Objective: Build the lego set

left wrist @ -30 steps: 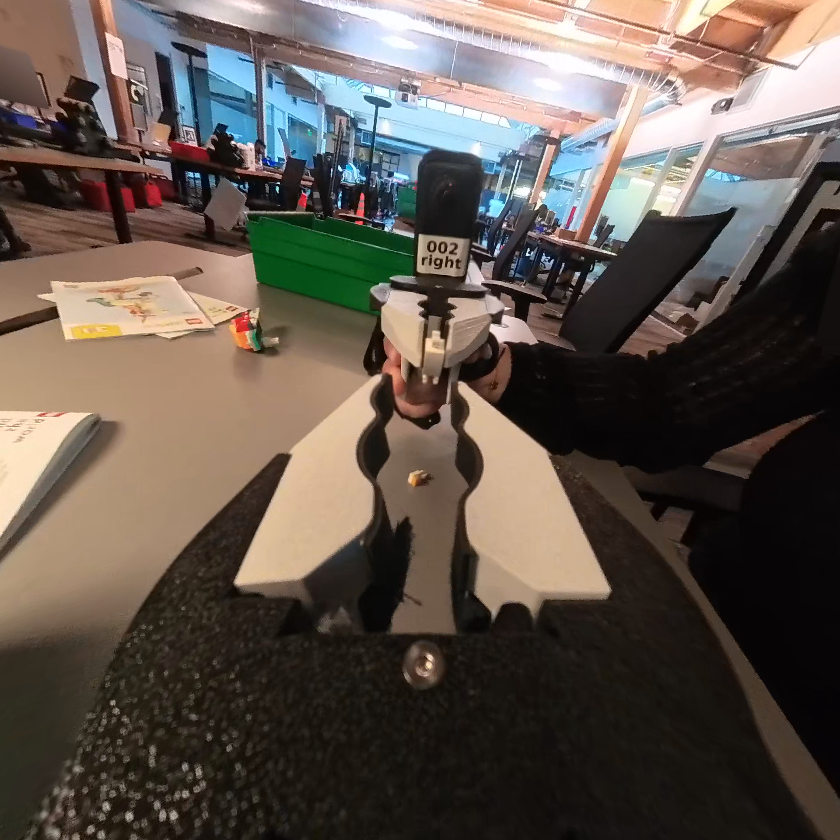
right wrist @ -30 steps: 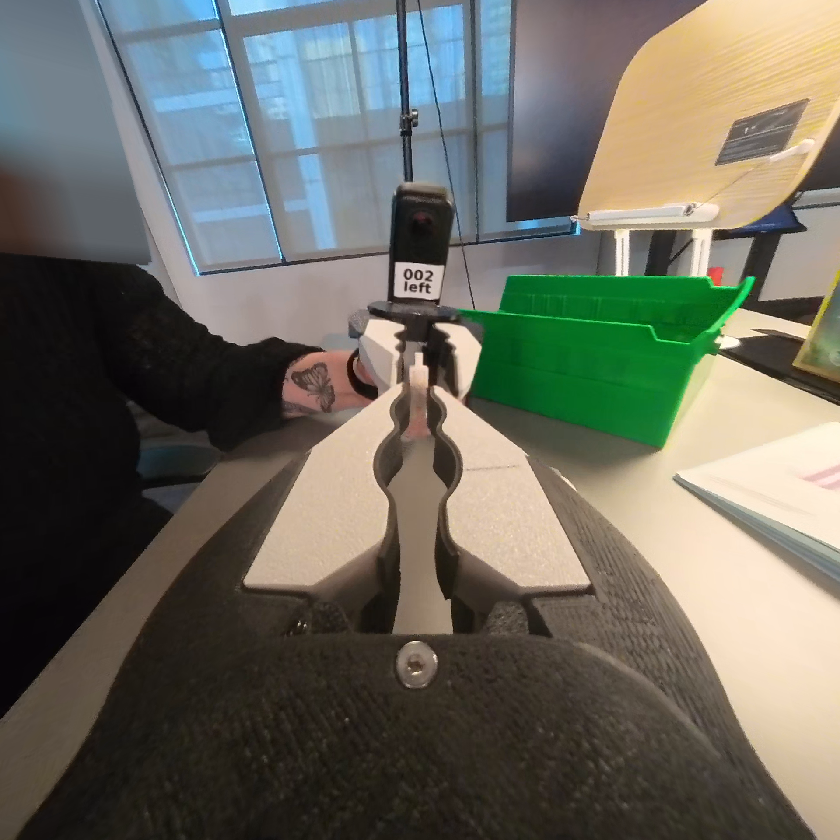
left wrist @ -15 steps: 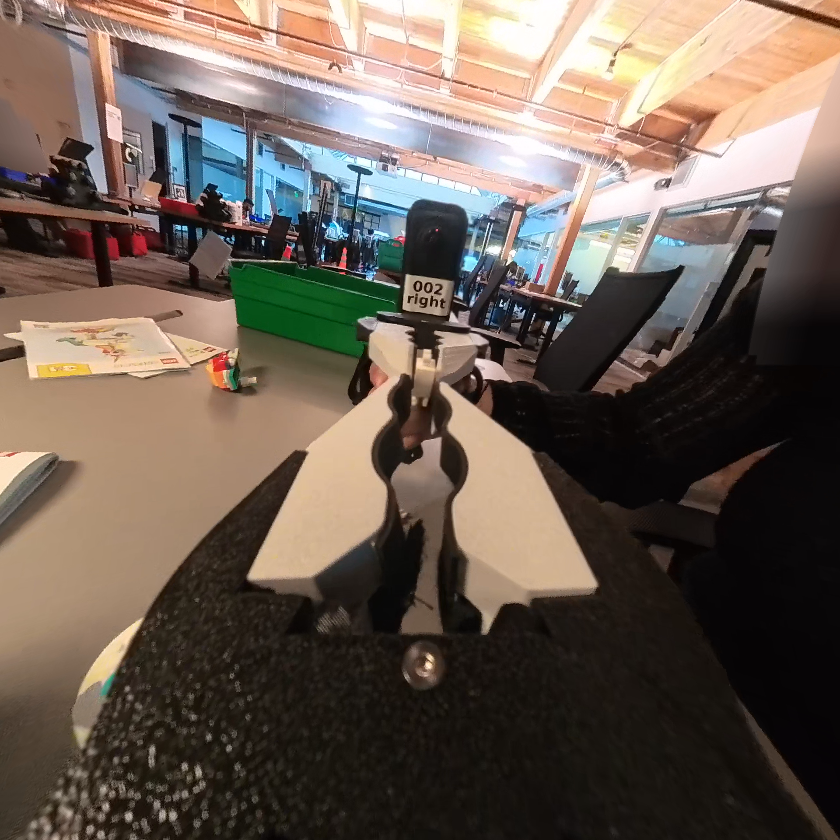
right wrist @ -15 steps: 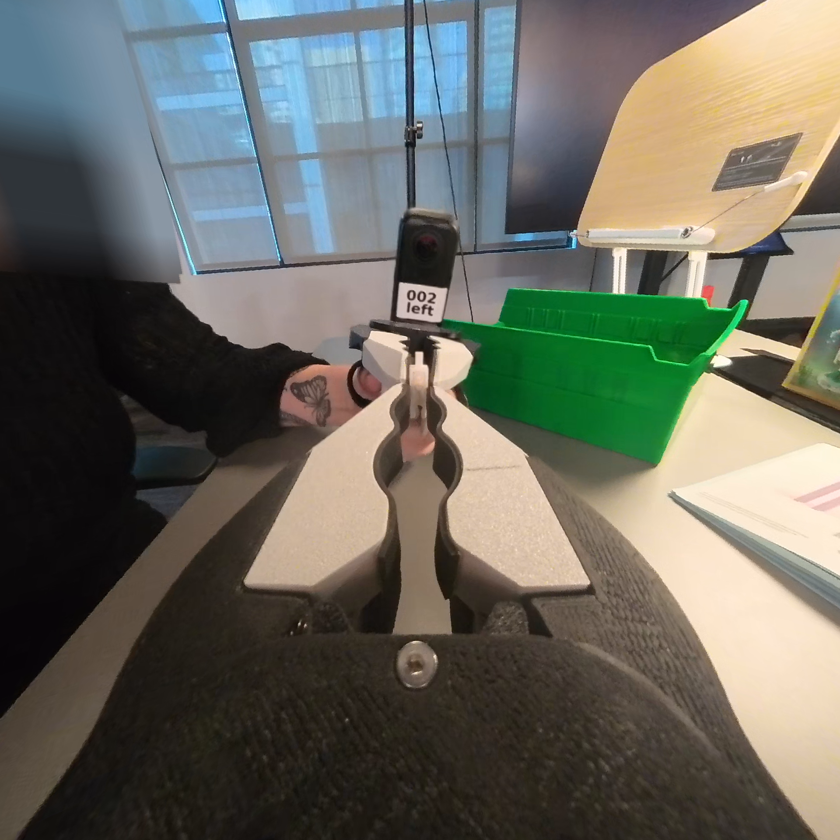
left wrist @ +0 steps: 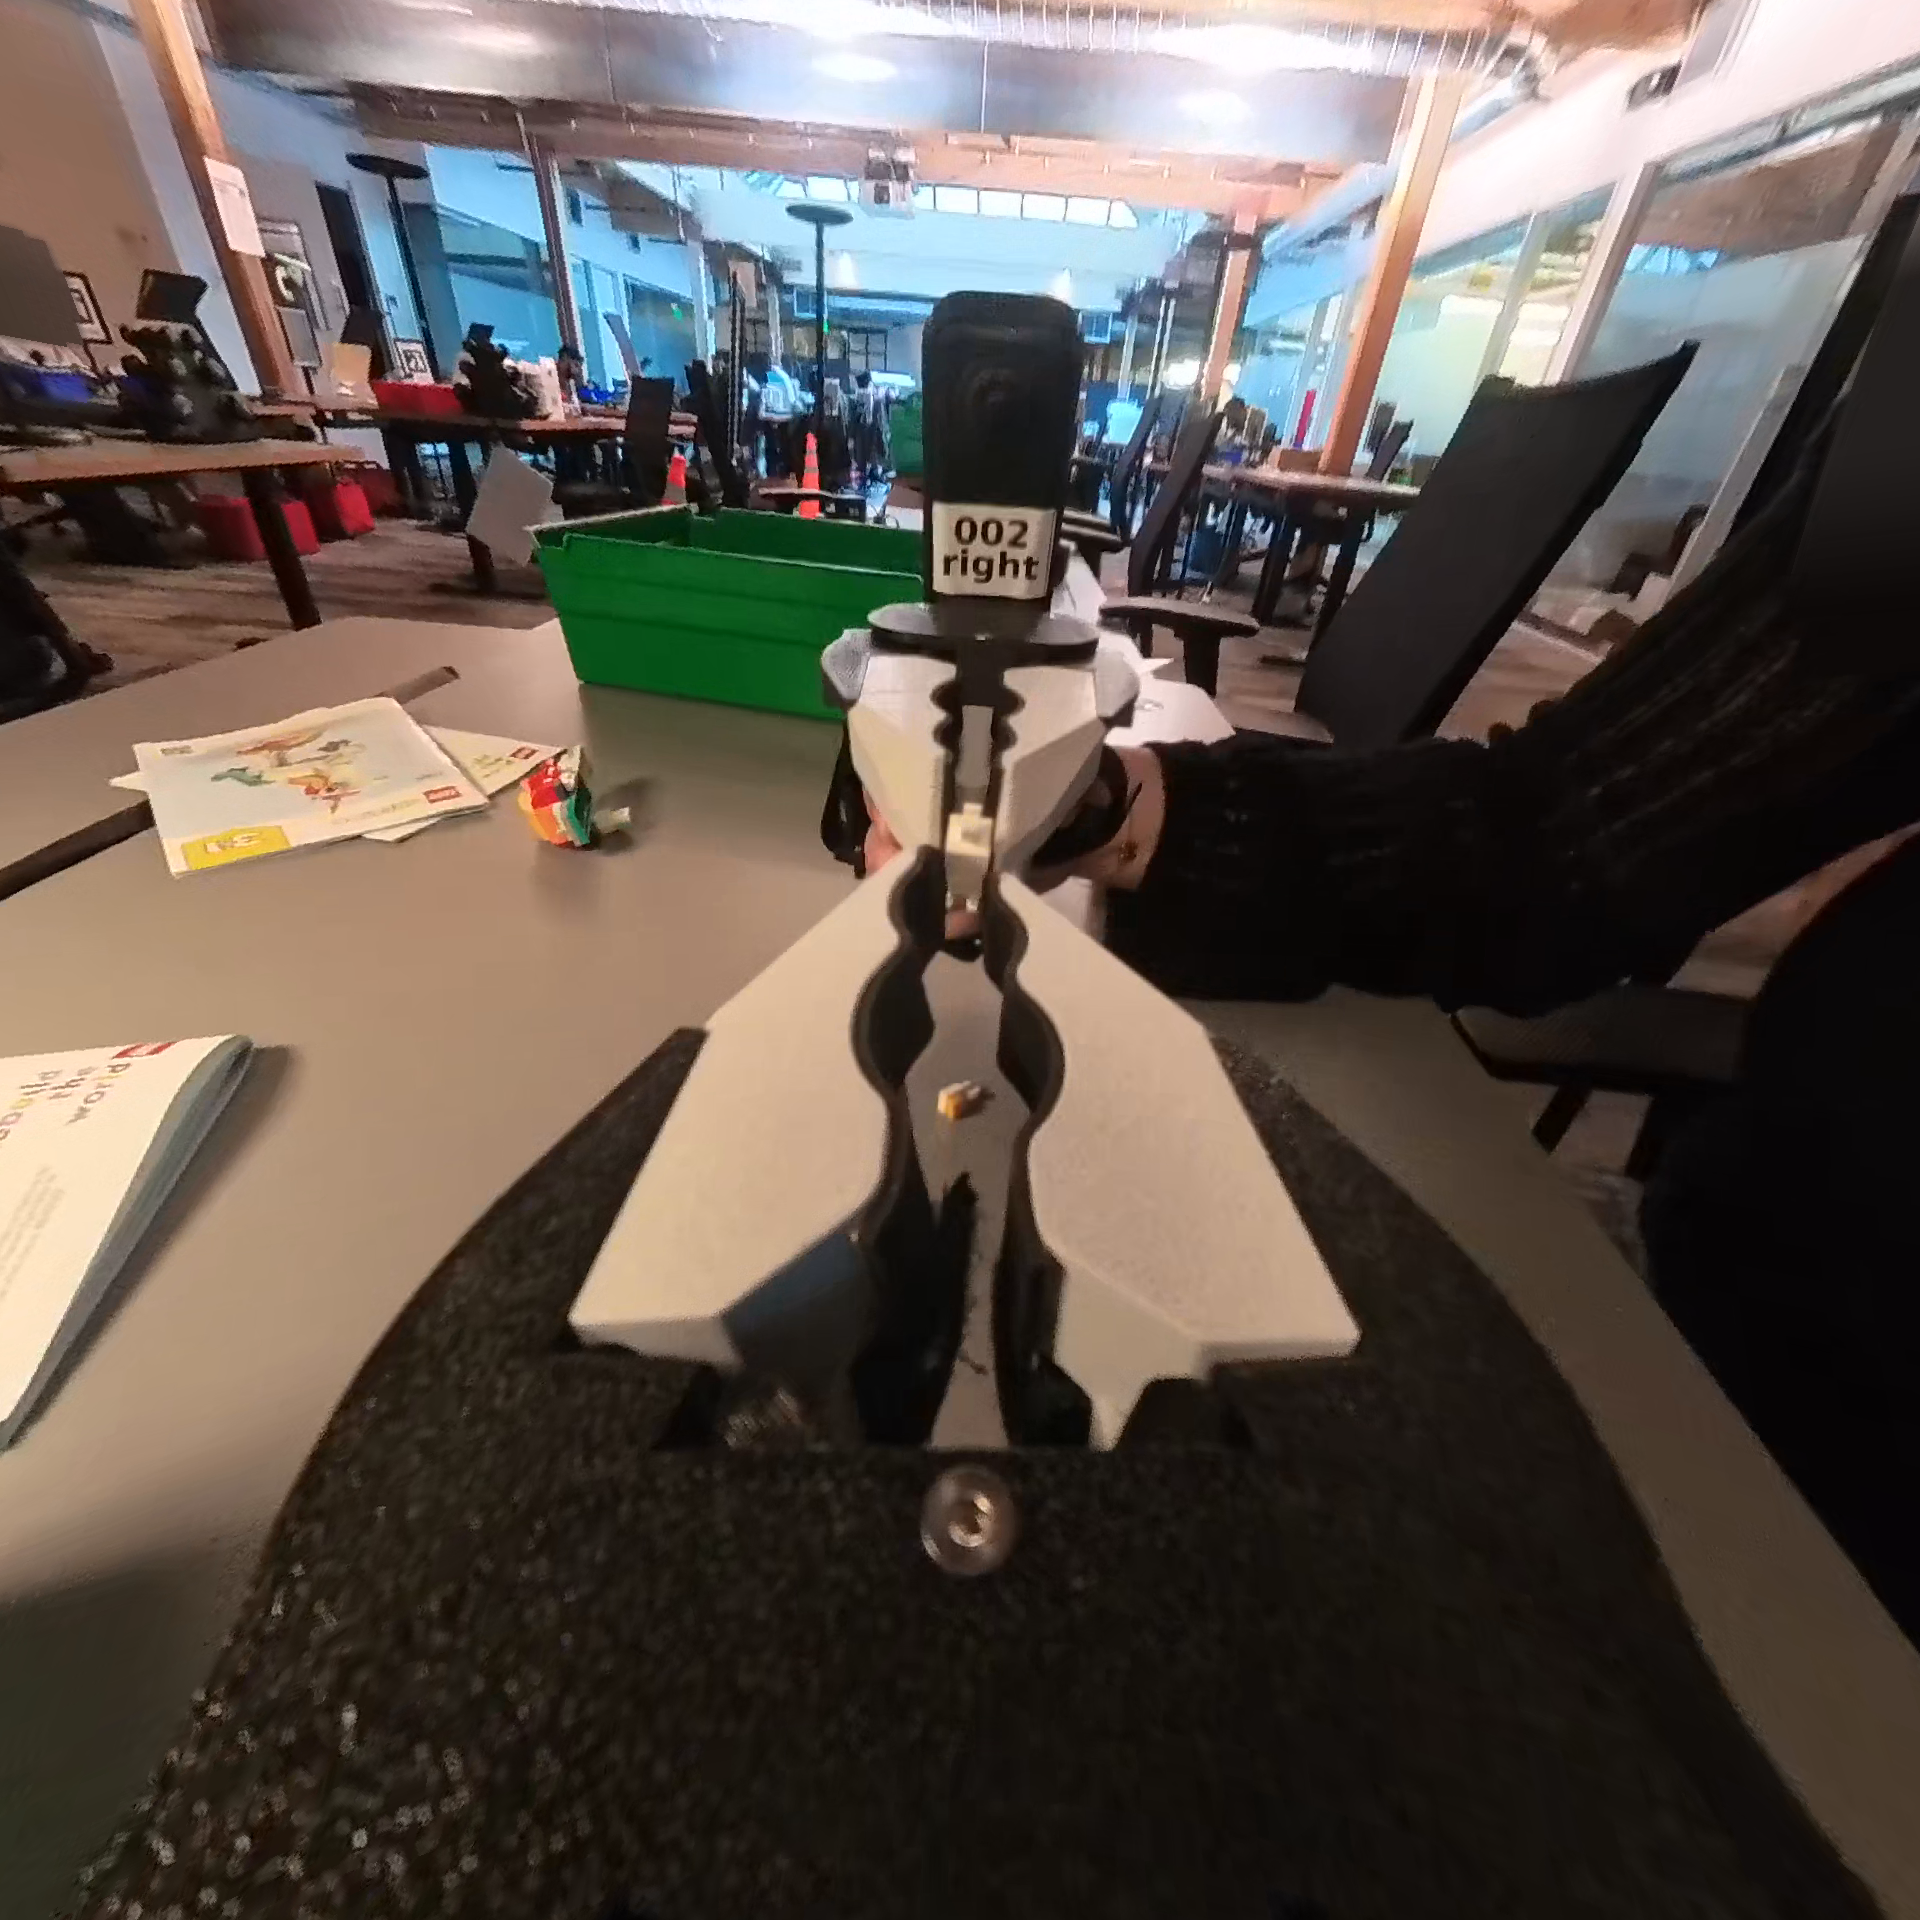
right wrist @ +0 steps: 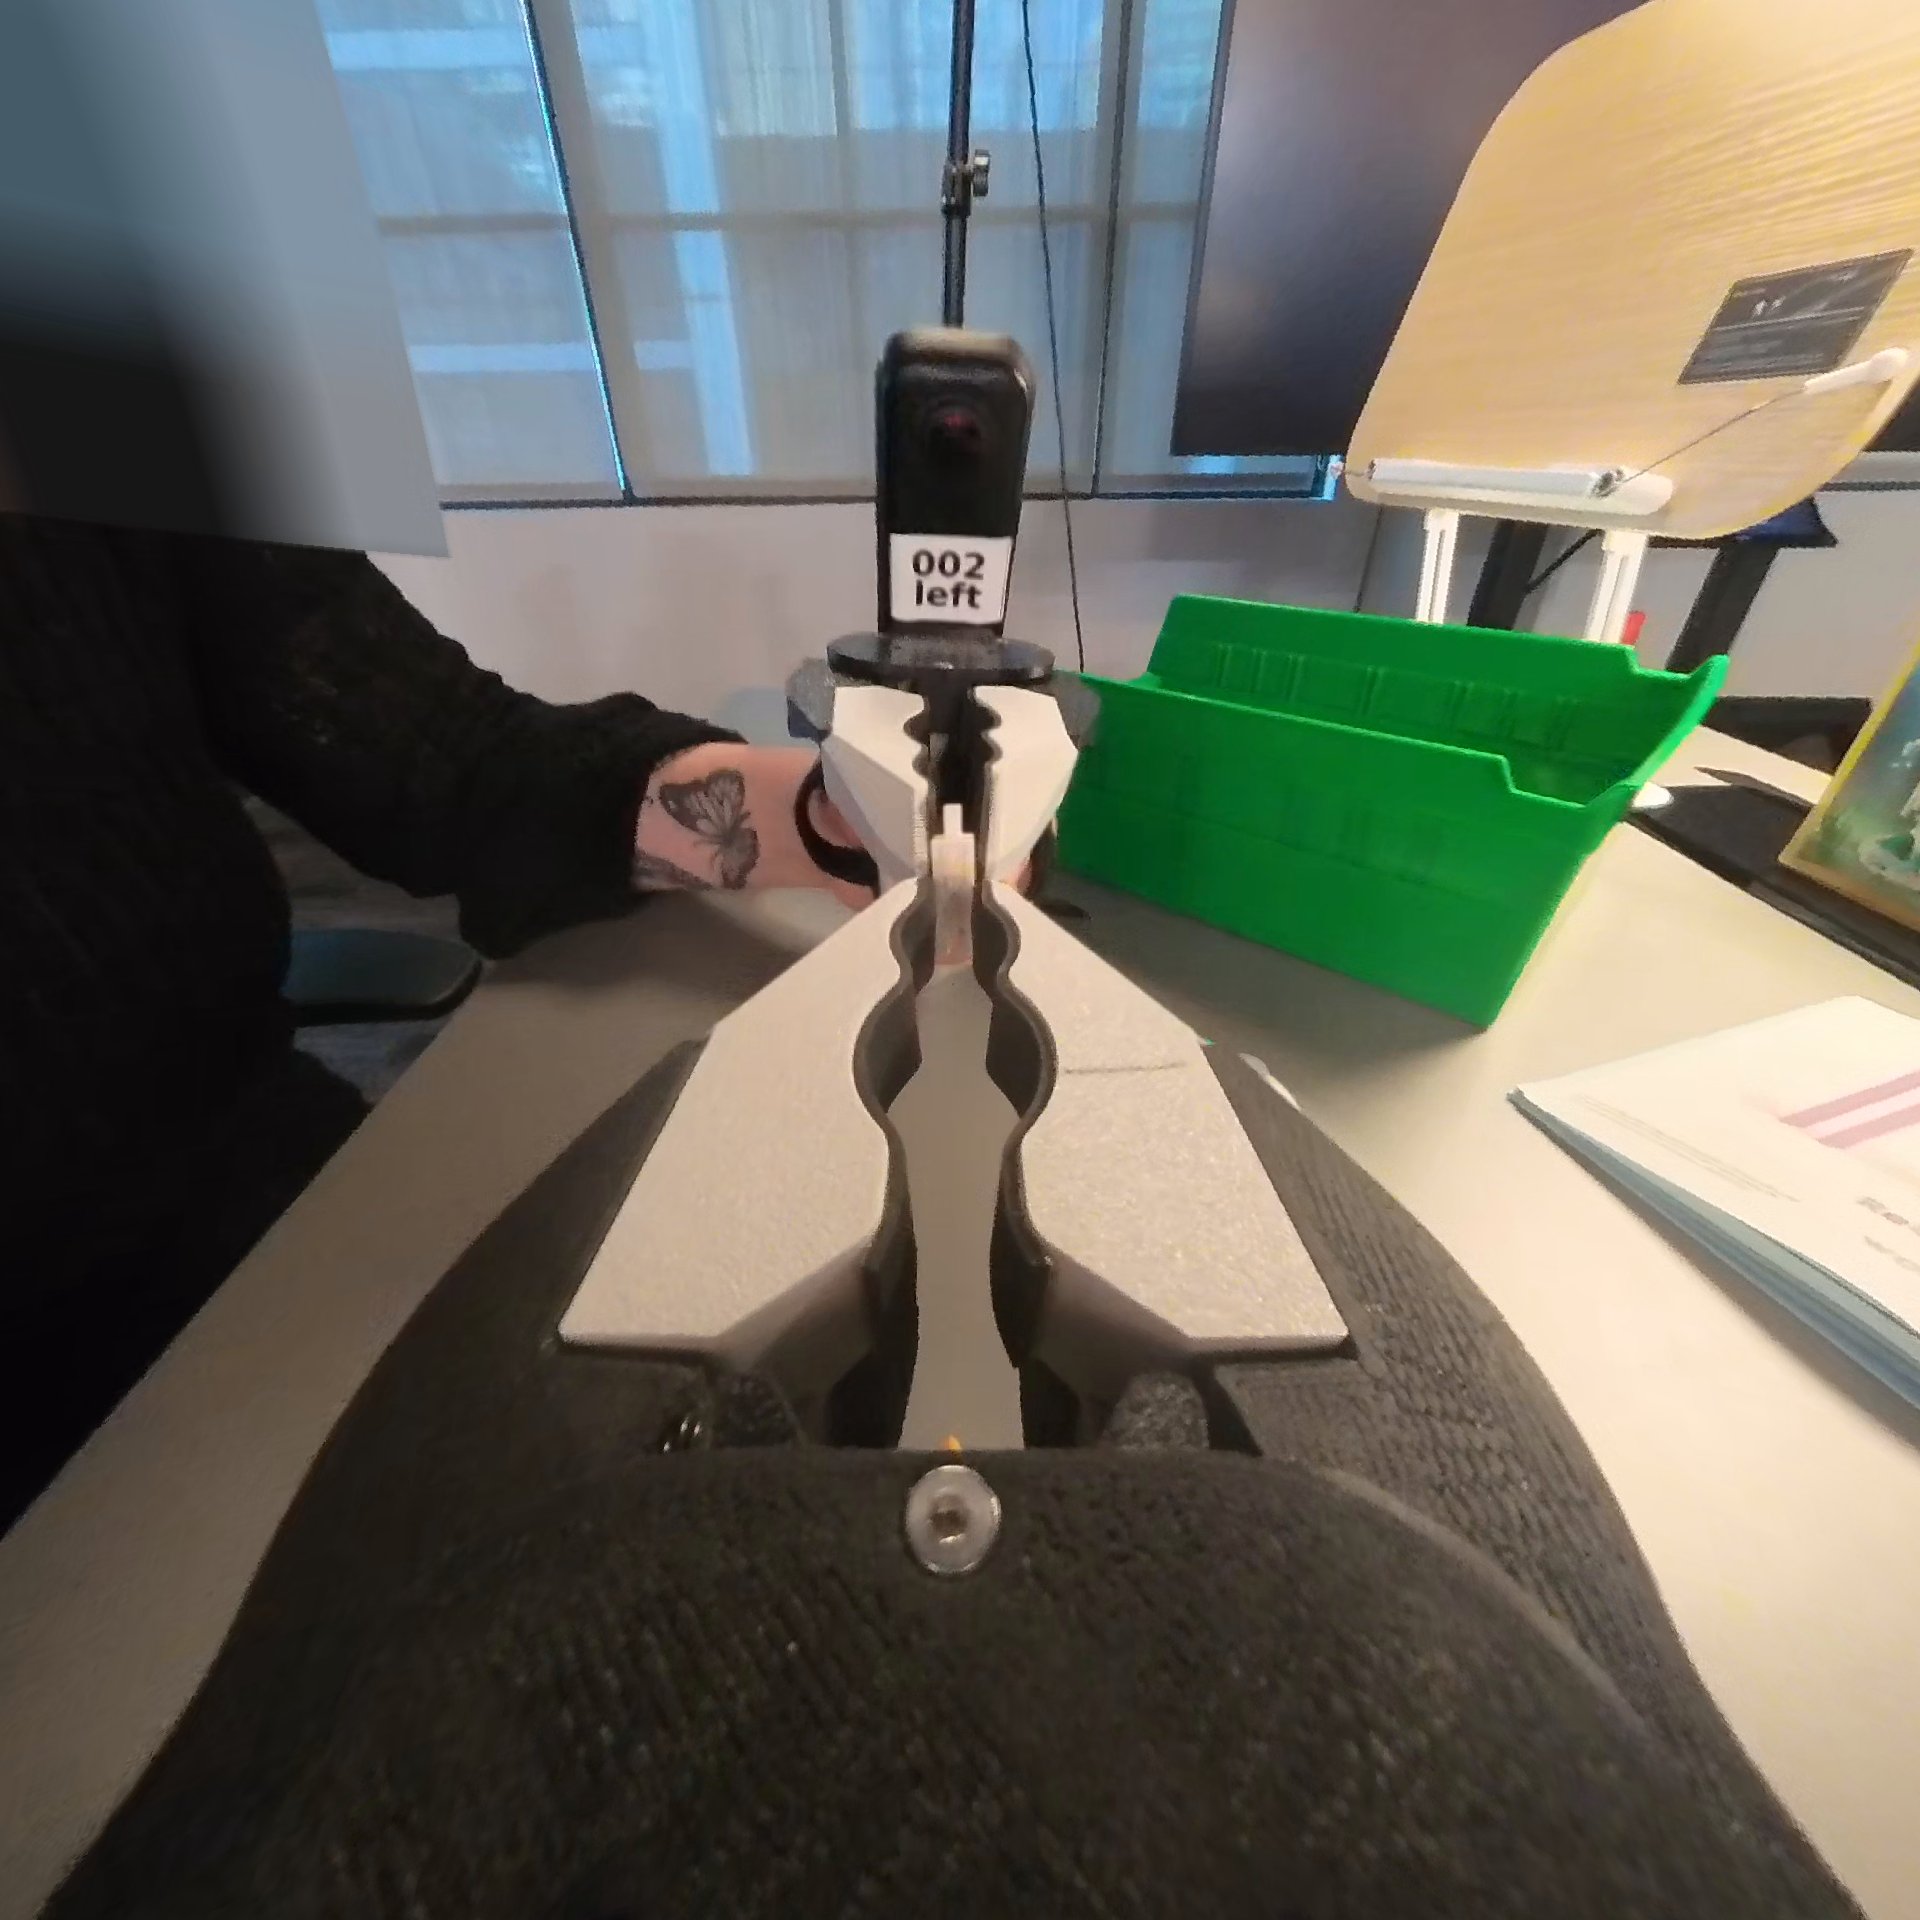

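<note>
Left gripper (left wrist: 961,888) has closed since a second ago: its fingers stood spread then, now they are pressed nearly together on the near end of a small white piece (left wrist: 971,831). Right gripper (right wrist: 951,904) has barely moved and keeps its pinch on the same piece from the other side. Both grippers meet tip to tip above the grey table (left wrist: 436,987), with the white piece bridging the two sets of tips, off the surface. From the right wrist view the piece sits upright in the narrow slot at the right fingertips, pads tight on both sides. How much of it sits inside the left pads I cannot tell, as the tips cover its lower end. A yellow bit (left wrist: 958,1099) lies on the table under the left fingers, apart from both grippers. The hand (right wrist: 748,831) on the left gripper comes out of a black sleeve (right wrist: 364,748). A green bin (left wrist: 717,613) stands behind the right gripper, near it but not touching. Left of the bin lie booklets (left wrist: 301,779), with a coloured brick clump (left wrist: 561,805) just beside them. Another book (left wrist: 83,1174) lies at the left edge of the table. A black chair (left wrist: 1455,582) stands beyond the table edge. A pale wooden board (right wrist: 1662,260) leans tilted behind the bin in the right wrist view.
</note>
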Motion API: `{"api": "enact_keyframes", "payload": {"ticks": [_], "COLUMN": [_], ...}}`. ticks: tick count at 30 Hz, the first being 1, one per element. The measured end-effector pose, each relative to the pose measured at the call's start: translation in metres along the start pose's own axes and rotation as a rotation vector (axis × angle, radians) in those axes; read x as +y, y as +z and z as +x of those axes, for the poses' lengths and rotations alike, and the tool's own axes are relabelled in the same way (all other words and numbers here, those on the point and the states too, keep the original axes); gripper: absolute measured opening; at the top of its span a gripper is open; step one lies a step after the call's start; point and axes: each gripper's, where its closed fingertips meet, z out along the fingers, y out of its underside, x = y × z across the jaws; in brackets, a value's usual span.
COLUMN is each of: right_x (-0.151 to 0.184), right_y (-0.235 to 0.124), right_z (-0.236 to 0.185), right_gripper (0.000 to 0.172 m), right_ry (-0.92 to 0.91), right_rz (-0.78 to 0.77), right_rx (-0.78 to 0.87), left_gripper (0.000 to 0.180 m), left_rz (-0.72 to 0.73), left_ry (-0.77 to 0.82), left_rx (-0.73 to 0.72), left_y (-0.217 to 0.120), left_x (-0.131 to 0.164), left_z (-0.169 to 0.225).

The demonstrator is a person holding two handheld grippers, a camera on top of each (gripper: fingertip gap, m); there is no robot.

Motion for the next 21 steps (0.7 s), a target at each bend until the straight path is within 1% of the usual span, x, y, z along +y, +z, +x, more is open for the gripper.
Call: {"api": "enact_keyframes", "payload": {"ticks": [4, 5, 7, 8, 9, 10, 13, 15, 17, 18, 19, 21], "right_x": [0.002, -0.009, -0.046, -0.052, -0.049, -0.044, -0.022, -0.009, -0.002, -0.002, -0.002, -0.001], "right_y": [-0.002, -0.014, -0.066, -0.085, -0.092, -0.089, -0.059, -0.047, -0.039, -0.037, -0.034, -0.031], "right_z": [0.0, 0.007, 0.027, 0.033, 0.035, 0.036, 0.033, 0.032, 0.034, 0.035, 0.036, 0.038], "right_gripper": [0.004, 0.004, 0.004, 0.004, 0.004, 0.004, 0.004, 0.004, 0.004, 0.005, 0.005, 0.005], "right_ry": [-0.023, -0.024, -0.034, -0.047, -0.045, -0.031, 0.002, 0.013, 0.011, 0.012, 0.017, 0.023], "right_rz": [-0.018, 0.038, 0.212, 0.235, 0.223, 0.2, 0.091, 0.035, 0.02, 0.031, 0.047, 0.064], "right_rx": [0.007, 0.049, 0.175, 0.231, 0.255, 0.257, 0.198, 0.183, 0.192, 0.194, 0.194, 0.198], "left_gripper": [0.003, 0.003, 0.003, 0.003, 0.003, 0.003, 0.004, 0.004, 0.004, 0.004, 0.004, 0.004], "left_rz": [-0.058, -0.043, -0.006, -0.006, -0.014, -0.026, -0.075, -0.069, -0.043, -0.021, -0.003, 0.019], "left_ry": [0.043, 0.055, 0.025, 0.002, -0.014, -0.029, -0.025, -0.018, 0.022, 0.056, 0.104, 0.203], "left_rx": [-0.015, -0.062, -0.147, -0.165, -0.17, -0.167, -0.142, -0.171, -0.234, -0.281, -0.362, -0.652], "left_y": [-0.004, -0.015, -0.043, -0.05, -0.049, -0.042, -0.025, -0.026, -0.034, -0.041, -0.051, -0.089], "left_x": [0.005, 0.002, -0.002, 0.001, 0.006, 0.01, 0.02, 0.019, 0.008, -0.003, -0.017, -0.053], "left_z": [0.0, -0.007, -0.022, -0.025, -0.026, -0.026, -0.021, -0.023, -0.029, -0.033, -0.04, -0.065]}}
